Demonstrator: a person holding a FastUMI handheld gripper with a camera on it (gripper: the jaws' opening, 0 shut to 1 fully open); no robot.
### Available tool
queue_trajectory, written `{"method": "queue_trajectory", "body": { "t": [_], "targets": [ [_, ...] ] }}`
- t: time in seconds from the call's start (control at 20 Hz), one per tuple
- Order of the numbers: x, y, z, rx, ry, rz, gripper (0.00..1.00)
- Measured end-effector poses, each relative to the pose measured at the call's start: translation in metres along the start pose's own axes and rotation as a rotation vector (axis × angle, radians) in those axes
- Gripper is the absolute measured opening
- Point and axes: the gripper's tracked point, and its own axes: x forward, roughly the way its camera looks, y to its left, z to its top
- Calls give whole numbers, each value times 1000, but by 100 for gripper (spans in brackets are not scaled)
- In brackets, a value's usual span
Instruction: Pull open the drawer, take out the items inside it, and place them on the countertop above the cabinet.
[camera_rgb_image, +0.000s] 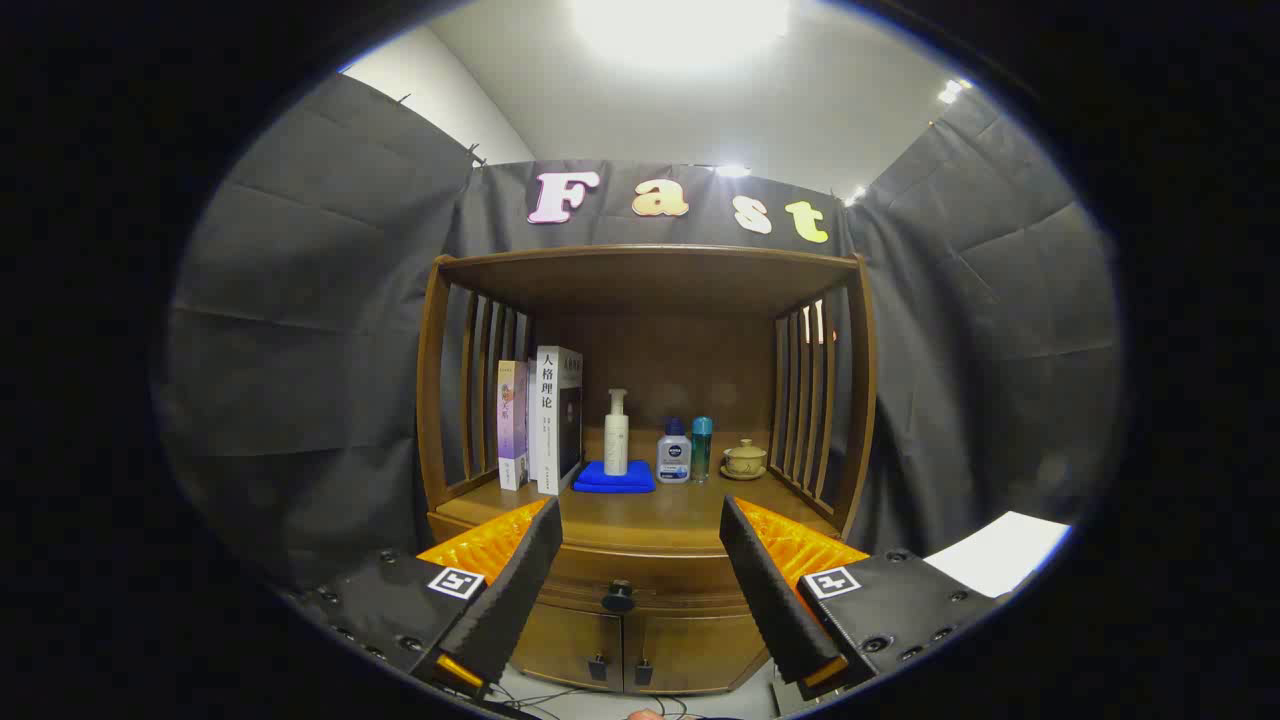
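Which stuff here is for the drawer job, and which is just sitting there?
For the job:
- closed wooden drawer with a dark round knob
- brown wooden countertop
- gripper, jaws open, knob between them

Just sitting there:
- upright books
- white pump bottle on folded blue cloth
- two small bottles
- lidded teacup

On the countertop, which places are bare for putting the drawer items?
The countertop is bare along its front edge, beyond the open tongs. The back row is crowded: books, blue cloth under pump bottle, two bottles, teacup.
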Motion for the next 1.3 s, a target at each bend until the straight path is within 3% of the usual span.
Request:
{"method": "queue_trajectory", "body": {
  "t": [0.55, 1.3],
  "targets": [
    [3, 7, -11, 10, 27, 27, 100],
    [54, 26, -95, 19, 135, 47, 100]
  ]
}}
